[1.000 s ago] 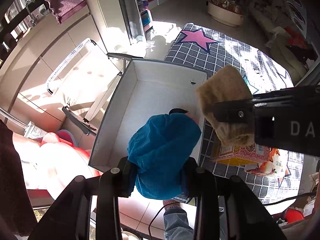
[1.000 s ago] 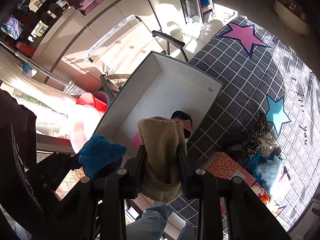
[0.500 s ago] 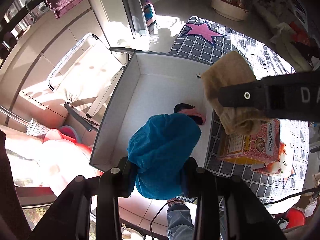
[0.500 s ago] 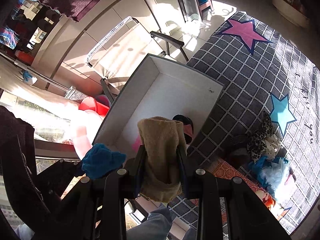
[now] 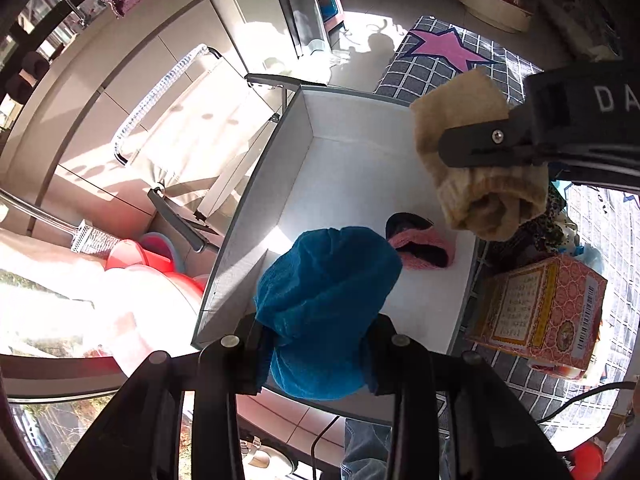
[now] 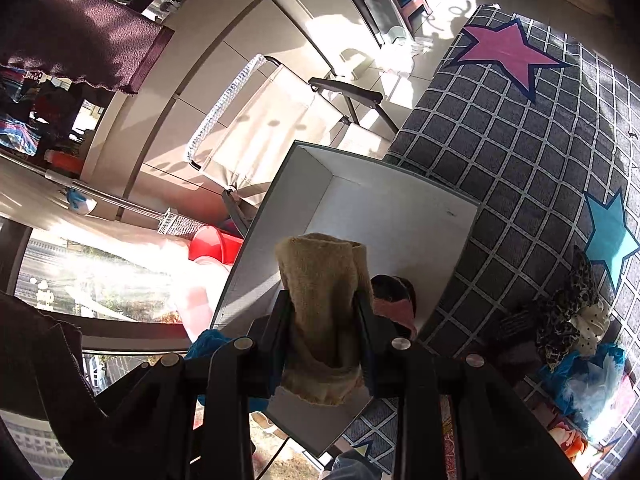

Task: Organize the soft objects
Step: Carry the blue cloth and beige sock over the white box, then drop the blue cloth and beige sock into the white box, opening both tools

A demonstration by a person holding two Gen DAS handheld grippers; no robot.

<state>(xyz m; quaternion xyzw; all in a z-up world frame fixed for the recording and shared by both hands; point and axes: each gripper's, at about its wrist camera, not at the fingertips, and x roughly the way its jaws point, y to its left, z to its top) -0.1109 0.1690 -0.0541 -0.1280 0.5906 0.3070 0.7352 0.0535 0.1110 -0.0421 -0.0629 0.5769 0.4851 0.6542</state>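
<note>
My left gripper (image 5: 316, 344) is shut on a bunched blue cloth (image 5: 324, 300), held above the near end of a white open box (image 5: 276, 184). My right gripper (image 6: 324, 340) is shut on a folded tan cloth (image 6: 320, 300), also over the box (image 6: 264, 240). In the left wrist view the tan cloth (image 5: 476, 168) and the right gripper (image 5: 472, 152) hang over the box's right rim. A pink and black soft item (image 5: 420, 244) lies on the box floor; it shows beside the tan cloth in the right wrist view (image 6: 394, 304). The blue cloth (image 6: 208, 344) peeks out at the lower left there.
The box sits at the edge of a grey checked mat (image 6: 540, 152) with star prints. A pink patterned carton (image 5: 536, 312) stands right of the box. A heap of soft items (image 6: 572, 328) lies on the mat. A folding chair (image 5: 192, 140) and red tubs (image 5: 160, 264) stand left of the box.
Both grippers have come lower and closer to the box, each still gripping its cloth. The tan cloth has shifted over the box's right rim in the left wrist view.
</note>
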